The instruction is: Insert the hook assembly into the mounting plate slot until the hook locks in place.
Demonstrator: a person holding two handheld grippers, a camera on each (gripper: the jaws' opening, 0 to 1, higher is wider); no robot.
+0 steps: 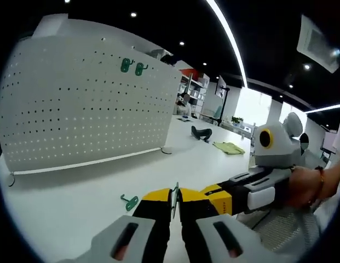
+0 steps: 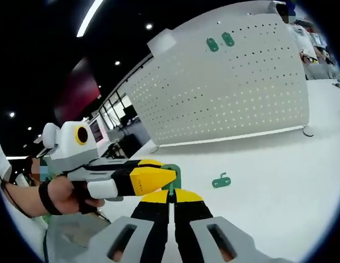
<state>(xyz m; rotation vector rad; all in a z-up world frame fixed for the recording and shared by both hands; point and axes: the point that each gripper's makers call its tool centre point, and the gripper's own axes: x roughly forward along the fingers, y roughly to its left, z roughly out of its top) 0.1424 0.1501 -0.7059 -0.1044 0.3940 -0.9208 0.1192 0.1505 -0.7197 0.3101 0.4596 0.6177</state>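
White perforated mounting plate (image 1: 87,104), with two green hooks (image 1: 132,67) hung near its top, is seen at the far left, a loose green hook (image 1: 129,202) on the table (image 1: 65,213) nearer, both grippers clamped on a green hook assembly (image 2: 171,178): left gripper (image 1: 176,201), right gripper (image 2: 171,198).

Matt perforated metal pegboard (image 1: 87,104), glossy table (image 1: 65,203)

Both views are bright and mostly sharp. Light comes from a long ceiling strip (image 1: 227,35) and small round lamps (image 1: 133,15) above. The white worktop (image 1: 76,203) shines softly, with a faint shadow under the white pegboard (image 1: 82,104). A bright window (image 1: 254,107) glares far off. Straight lines bend near the edges.
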